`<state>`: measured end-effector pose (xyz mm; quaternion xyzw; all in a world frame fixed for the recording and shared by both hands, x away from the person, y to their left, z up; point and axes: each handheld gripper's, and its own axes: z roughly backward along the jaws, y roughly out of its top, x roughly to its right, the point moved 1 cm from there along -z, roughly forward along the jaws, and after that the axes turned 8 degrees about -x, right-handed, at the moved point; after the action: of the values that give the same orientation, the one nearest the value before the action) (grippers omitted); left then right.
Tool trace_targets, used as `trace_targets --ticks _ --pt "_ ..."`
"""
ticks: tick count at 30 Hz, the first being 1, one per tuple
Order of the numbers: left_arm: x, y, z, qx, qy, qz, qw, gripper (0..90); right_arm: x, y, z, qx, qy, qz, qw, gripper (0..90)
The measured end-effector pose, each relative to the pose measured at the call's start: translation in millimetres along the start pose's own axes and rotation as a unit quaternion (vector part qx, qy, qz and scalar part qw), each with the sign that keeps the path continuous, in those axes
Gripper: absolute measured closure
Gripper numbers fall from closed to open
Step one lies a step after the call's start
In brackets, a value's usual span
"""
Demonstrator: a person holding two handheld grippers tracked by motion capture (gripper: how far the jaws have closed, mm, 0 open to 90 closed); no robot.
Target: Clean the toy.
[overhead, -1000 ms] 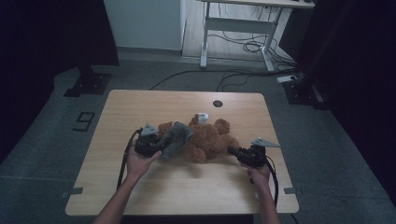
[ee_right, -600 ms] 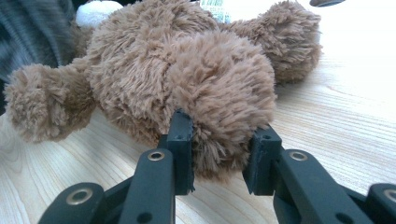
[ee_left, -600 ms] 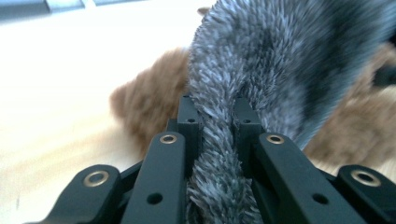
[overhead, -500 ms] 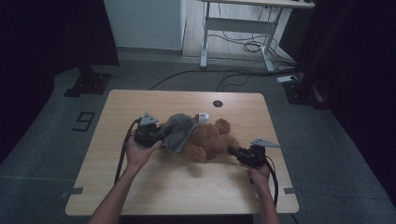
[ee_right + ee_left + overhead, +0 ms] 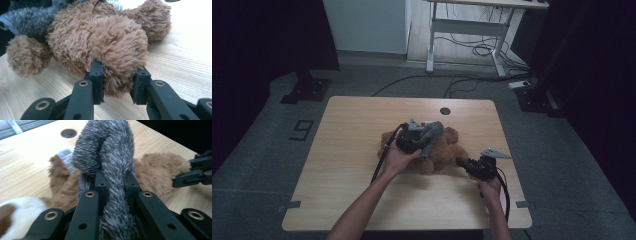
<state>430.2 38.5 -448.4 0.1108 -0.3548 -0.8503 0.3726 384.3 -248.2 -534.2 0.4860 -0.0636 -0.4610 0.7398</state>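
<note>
High view above, looking forward-down; both gripper views close — apparently sharing brown teddy bear (image 5: 447,152) from opposite sides.

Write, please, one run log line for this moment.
left tool: shut on grey scarf | right tool: shut on brown teddy bear, its limb | bear: lying on table

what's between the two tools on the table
The brown teddy bear lies between them in the high view: the left tool grips a grey furry piece over it, and the right tool clamps its limb.
</note>
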Motion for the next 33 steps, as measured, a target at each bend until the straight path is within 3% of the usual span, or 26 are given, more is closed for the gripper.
trace_targets --ticks 3,5,7,11,13,16,19,22,26,28,31,33 --pt "-15.0 -6.5 12.2 -0.005 0.036 0.013 0.9993 77.7 0.1 -0.2 -0.3 -0.001 0.0 -0.002 1.0 68.5" --pt "-31.6 -17.9 22.7 -0.009 0.044 0.028 0.9986 77.7 0.4 -0.5 -0.6 -0.002 -0.001 -0.002 1.0 68.5" --pt "-42.3 -29.0 32.9 -0.006 0.039 0.035 0.9986 77.9 0.9 -0.9 -0.5 -0.003 0.0 -0.002 1.0 68.5" --pt "-57.8 -51.7 61.9 0.012 0.065 0.045 0.9968 77.9 0.6 -1.0 -1.4 -0.005 0.001 -0.004 1.0 68.5" --pt "-65.8 -64.9 70.4 0.008 0.077 0.052 0.9956 78.0 1.7 -1.1 -0.9 -0.007 0.0 -0.006 1.0 68.5" --pt "-76.1 -87.5 69.6 -0.004 0.079 0.068 0.9945 78.0 2.0 -1.0 -1.2 -0.007 0.0 -0.006 1.0 68.5" --pt "-82.2 -106.7 57.5 -0.013 0.071 0.089 0.9935 78.0 2.1 -1.3 -3.0 -0.007 0.002 -0.008 0.9999 68.6" --pt "-85.8 -114.3 49.7 -0.018 0.071 0.099 0.9924 78.1 1.9 -1.9 -4.5 -0.007 0.004 -0.011 0.9999 68.6" --pt "-97.3 -128.5 37.3 -0.062 0.083 0.113 0.9882 78.0 3.0 -2.4 -4.7 -0.009 0.005 -0.013 0.9999 68.6" --pt "-100.5 -135.7 33.3 -0.071 0.078 0.119 0.9873 78.0 3.9 -2.8 -4.9 -0.01 0.007 -0.014 0.9998 68.5" --pt "-97.6 -134.4 41.6 -0.054 0.073 0.114 0.9893 77.8 4.8 -2.8 -4.9 -0.01 0.006 -0.014 0.9998 68.6" --pt "-93.2 -121.8 59.8 -0.024 0.07 0.106 0.9916 77.5 5.7 -2.8 -4.9 -0.009 0.003 -0.015 0.9998 68.6"
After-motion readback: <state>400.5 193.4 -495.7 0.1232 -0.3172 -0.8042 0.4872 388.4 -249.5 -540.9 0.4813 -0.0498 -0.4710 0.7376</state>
